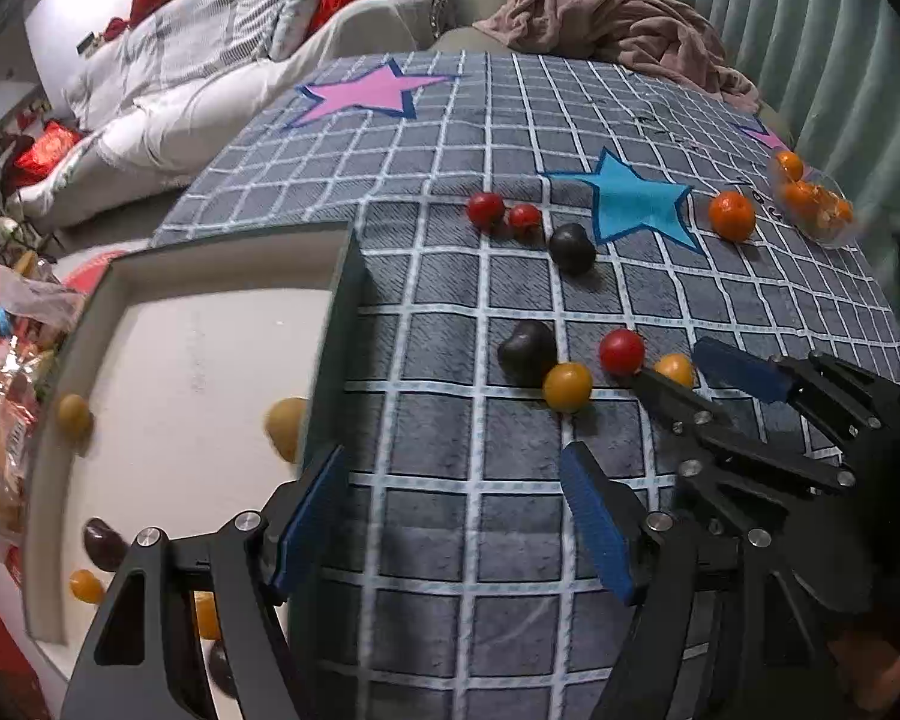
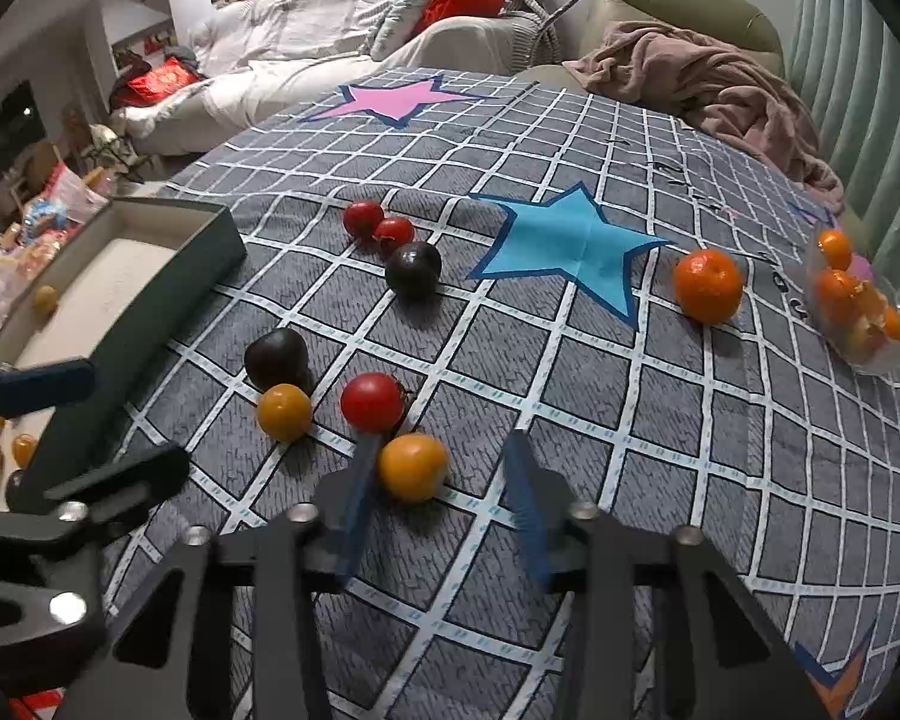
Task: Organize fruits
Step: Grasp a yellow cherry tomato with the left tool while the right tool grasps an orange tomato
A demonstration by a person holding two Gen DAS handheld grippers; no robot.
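A small yellow-orange tomato (image 2: 413,467) lies on the checked cloth between the fingers of my right gripper (image 2: 441,447). Its left pad touches the fruit, while the right pad stands apart with a visible gap, so the gripper is open. Just beyond lie a red tomato (image 2: 371,402), another yellow tomato (image 2: 284,411) and a dark plum (image 2: 276,357). My left gripper (image 1: 450,516) hangs open and empty over the edge of the grey box (image 1: 336,324). The box holds several small yellow, orange and dark fruits.
Farther back sit two red tomatoes (image 2: 378,225), a second dark plum (image 2: 413,269) and a mandarin (image 2: 707,285). A clear plastic tub (image 2: 858,300) of mandarins stands at the right edge. A bed, a chair with a pink blanket (image 2: 708,90) and floor clutter surround the table.
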